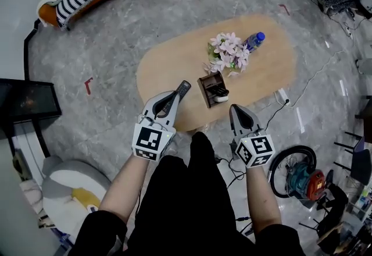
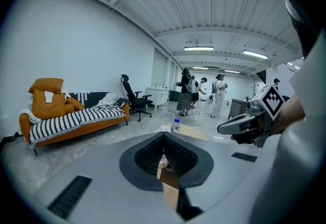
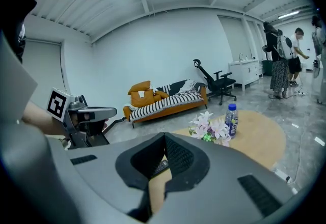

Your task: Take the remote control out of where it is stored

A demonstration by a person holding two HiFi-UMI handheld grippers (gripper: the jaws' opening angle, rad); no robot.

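Both jaws closed: left gripper (image 1: 173, 96) on remote control (image 1: 182, 89), right gripper (image 1: 237, 110) empty; box (image 1: 207, 84), flowers (image 1: 228, 51), bottle (image 1: 254, 39) on table (image 1: 165, 66) ahead.

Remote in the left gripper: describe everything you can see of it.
The remote is a slim, dark bar, plastic by its look; its buttons are too small to make out. It is clamped between the shut jaws of the left gripper, lying along them, with its far end sticking out past the fingertips. It hangs over the near edge of the table, left of the wooden holder and apart from it. Only the gripper touches it.
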